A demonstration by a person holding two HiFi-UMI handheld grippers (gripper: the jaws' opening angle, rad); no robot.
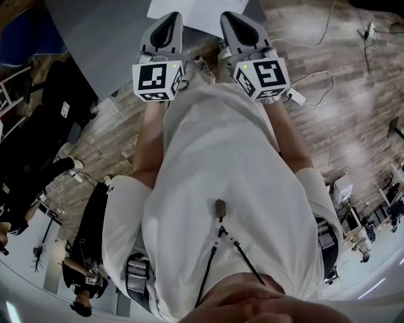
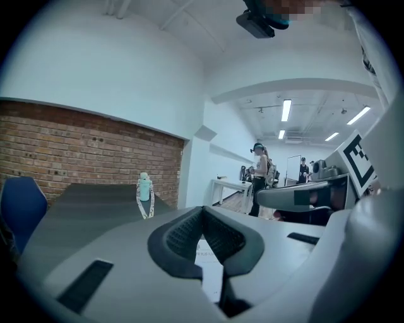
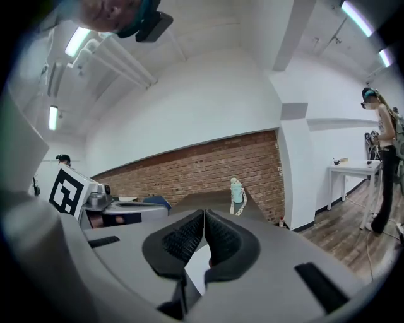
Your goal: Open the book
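Grey table bears a teal bottle (contents unseen) — left tool and right tool both pinched together, empty.

- Bottle at the table's far edge, by the brick wall.
- Chair at its left edge.
- Book at the near edge; open top between book and bottle.
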